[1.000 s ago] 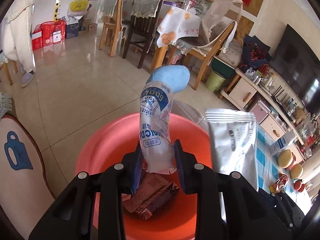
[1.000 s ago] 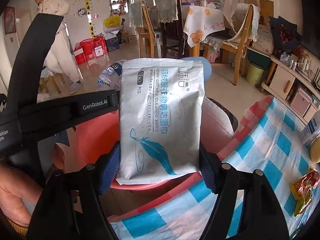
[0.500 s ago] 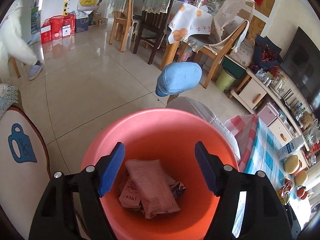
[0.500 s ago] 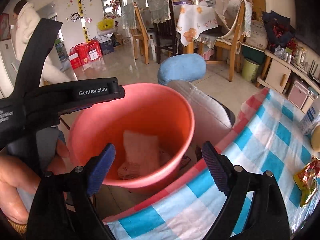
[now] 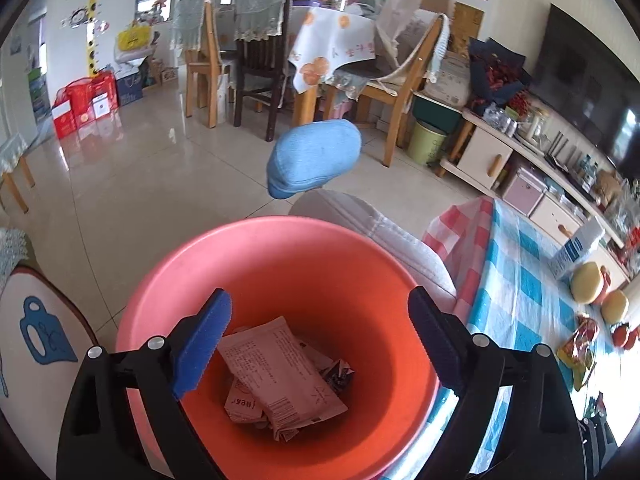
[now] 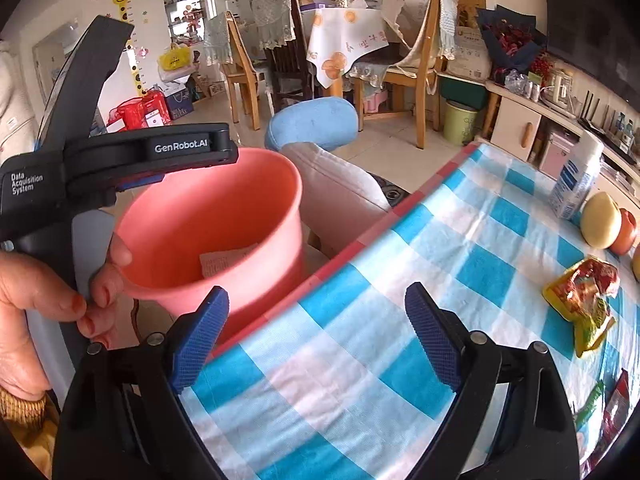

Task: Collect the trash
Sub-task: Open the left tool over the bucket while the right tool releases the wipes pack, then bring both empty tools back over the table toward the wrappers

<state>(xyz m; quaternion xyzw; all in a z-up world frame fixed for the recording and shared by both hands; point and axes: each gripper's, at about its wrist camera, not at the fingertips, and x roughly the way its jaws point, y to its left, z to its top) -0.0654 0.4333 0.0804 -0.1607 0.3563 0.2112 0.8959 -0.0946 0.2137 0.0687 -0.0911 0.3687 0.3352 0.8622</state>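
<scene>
Pink bucket (image 5: 280,264), round and flaring to its rim, fills lower centre of left wrist view; in right wrist view it sits left of centre, just off the bench (image 6: 460,240) edge. Inside lie flat printed wrappers (image 5: 280,376), pale pink in the bucket's cast, one large packet on top of smaller crumpled ones.

Left gripper (image 5: 320,344) above the bucket mouth, fingers spread wide, nothing between them; jaws have just been opening. Right gripper (image 6: 316,336) over the bench's near edge, fingers equally wide, empty; its opening has just levelled off.

Bucket's near rim cut off by the left gripper body. Wrapper print too small to read.

Yellow-red snack bag (image 6: 580,304) lies at right on the checked cloth, well apart from the right gripper; open cloth between them.
</scene>
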